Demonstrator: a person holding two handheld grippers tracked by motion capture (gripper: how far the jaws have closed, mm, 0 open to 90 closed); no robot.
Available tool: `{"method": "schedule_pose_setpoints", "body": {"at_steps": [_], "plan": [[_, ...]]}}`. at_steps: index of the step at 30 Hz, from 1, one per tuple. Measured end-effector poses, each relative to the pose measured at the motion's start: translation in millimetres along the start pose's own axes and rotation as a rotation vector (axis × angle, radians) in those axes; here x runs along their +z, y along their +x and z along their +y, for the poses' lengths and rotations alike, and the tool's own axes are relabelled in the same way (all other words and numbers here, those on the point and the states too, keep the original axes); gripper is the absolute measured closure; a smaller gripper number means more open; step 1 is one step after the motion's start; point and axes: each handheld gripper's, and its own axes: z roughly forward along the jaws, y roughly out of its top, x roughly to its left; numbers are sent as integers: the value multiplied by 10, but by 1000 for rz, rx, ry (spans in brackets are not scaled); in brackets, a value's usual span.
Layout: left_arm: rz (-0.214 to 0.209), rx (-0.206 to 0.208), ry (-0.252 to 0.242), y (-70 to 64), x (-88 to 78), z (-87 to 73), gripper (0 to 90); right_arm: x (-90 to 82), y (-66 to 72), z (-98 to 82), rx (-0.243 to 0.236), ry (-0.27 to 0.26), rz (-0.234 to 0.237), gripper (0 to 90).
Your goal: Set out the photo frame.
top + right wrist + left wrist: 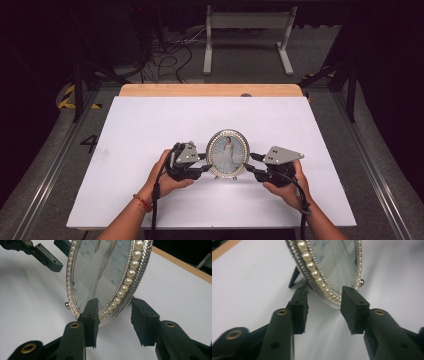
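Observation:
An oval silver picture frame with a pearl rim stands upright near the front middle of the white table top; it holds a photo of a person in a long white dress. My left gripper straddles its left edge and my right gripper its right edge. In the left gripper view the rim passes between the parted jaws of the left gripper, with its black prop leg behind. The right gripper likewise brackets the rim, with a gap showing at the rear jaw.
A wooden strip borders the table's far edge. Beyond it, on the floor, lie black cables and a white metal stand. Metal rails run along both table sides. The left gripper's jaw reaches in past the frame.

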Motion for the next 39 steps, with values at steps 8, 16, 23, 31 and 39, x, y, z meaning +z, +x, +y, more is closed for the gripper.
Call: {"method": "schedule_pose_setpoints", "body": {"at_steps": [8, 16, 23, 31, 39], "plan": [[86, -11, -31, -92, -279, -192, 435, -208, -88, -115, 14, -18, -17, 470], [157, -57, -51, -181, -543, -524, 244, -356, -82, -310, -14, 1, -50, 292], [191, -101, -46, -220, -712, -832, 145, -420, -65, -488, 4, 15, -76, 155], [226, -154, -69, -212, -832, -1030, 102, -478, -28, -664, 4, 26, -104, 118], [226, -200, -98, -199, -853, -1100, 95, -506, -52, -800, 47, 6, -118, 119]]}}
